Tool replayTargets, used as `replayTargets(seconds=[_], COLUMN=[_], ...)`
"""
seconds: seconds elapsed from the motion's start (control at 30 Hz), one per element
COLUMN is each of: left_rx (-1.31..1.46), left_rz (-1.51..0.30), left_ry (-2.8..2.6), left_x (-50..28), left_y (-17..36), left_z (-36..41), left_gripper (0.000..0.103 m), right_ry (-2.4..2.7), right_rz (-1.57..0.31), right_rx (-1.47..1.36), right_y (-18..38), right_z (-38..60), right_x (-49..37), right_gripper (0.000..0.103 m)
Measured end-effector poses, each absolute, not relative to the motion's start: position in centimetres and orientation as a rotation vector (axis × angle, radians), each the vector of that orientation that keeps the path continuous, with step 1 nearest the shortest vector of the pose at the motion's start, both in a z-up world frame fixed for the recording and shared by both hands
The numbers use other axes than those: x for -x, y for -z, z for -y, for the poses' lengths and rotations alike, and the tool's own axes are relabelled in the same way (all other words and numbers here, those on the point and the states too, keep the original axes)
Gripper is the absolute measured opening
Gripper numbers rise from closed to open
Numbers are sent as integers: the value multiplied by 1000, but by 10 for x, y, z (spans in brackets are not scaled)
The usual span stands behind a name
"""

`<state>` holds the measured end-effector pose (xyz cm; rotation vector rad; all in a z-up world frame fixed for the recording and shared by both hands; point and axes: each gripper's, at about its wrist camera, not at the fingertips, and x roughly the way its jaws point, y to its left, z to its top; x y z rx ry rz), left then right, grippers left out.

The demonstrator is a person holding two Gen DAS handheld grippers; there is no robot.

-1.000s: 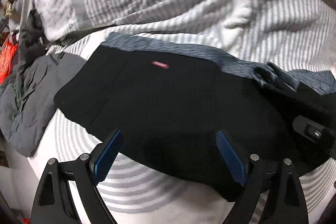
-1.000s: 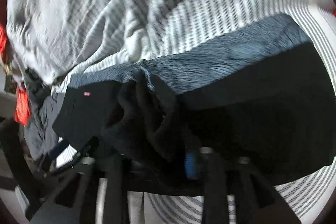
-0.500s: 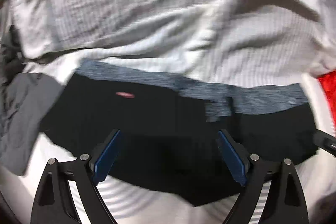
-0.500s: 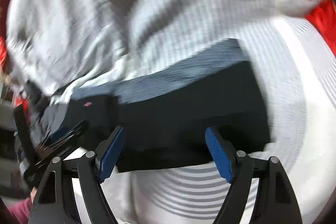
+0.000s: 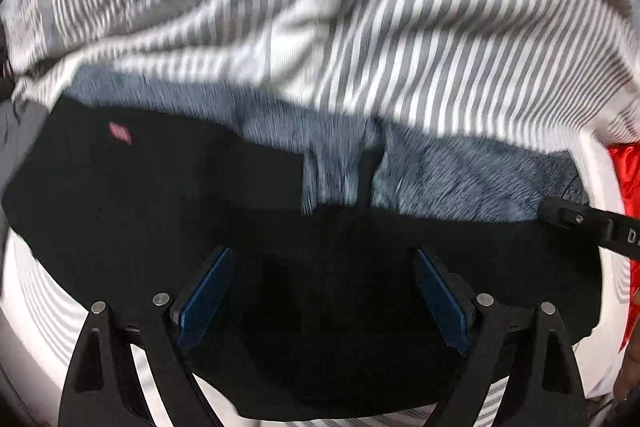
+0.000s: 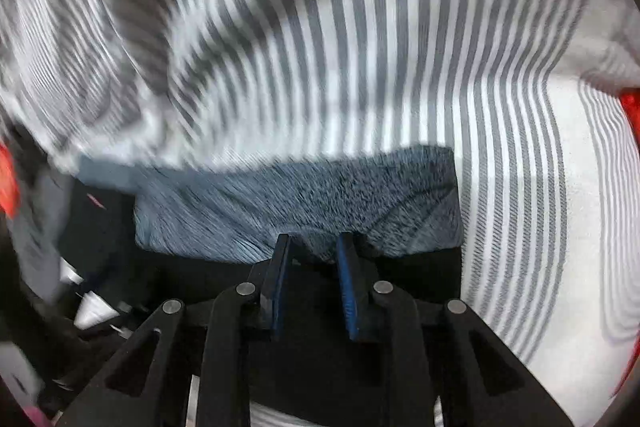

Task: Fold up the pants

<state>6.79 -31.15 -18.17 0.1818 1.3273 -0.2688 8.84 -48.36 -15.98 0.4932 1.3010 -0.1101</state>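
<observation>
Black pants [image 5: 180,211] lie across the striped bed, with the grey-blue fleecy inside [image 5: 460,183] turned up along the far edge and a small pink label [image 5: 120,133] at the left. My left gripper [image 5: 322,291] hangs open just above the black cloth, with nothing pinched. In the right wrist view my right gripper [image 6: 314,267] has its jaws closing on a raised bump of the pants [image 6: 280,203], where the fleece meets the black cloth. One of its black fingers [image 5: 568,217] shows at the right edge of the left wrist view.
Rumpled grey-and-white striped bedding [image 5: 400,39] fills the far side and lies under the pants. A grey garment [image 5: 20,135] lies at the left. Something red [image 5: 628,179] sits at the right edge of the bed.
My right gripper let go of a bunch of black cloth, opened wide, shifted along the pants and has closed on the fleecy edge. My left gripper moved right over the pants and stayed open.
</observation>
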Motion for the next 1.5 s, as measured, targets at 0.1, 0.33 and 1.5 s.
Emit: replayTargets(seconds=[0.1, 0.33, 1.5], left_rx=[-161, -209, -159], left_rz=[-1318, -1290, -1369], left_ry=[261, 215, 120], left_x=[-54, -56, -31], left_y=[192, 165, 156], left_z=[313, 309, 256], left_gripper=[92, 92, 77], right_ry=[69, 33, -3], right_rz=[-1288, -1293, -1307], right_rx=[-602, -674, -419], right_y=[169, 155, 139], right_z=[505, 517, 466], right_x=[-66, -59, -73], right_gripper=[0, 10, 76])
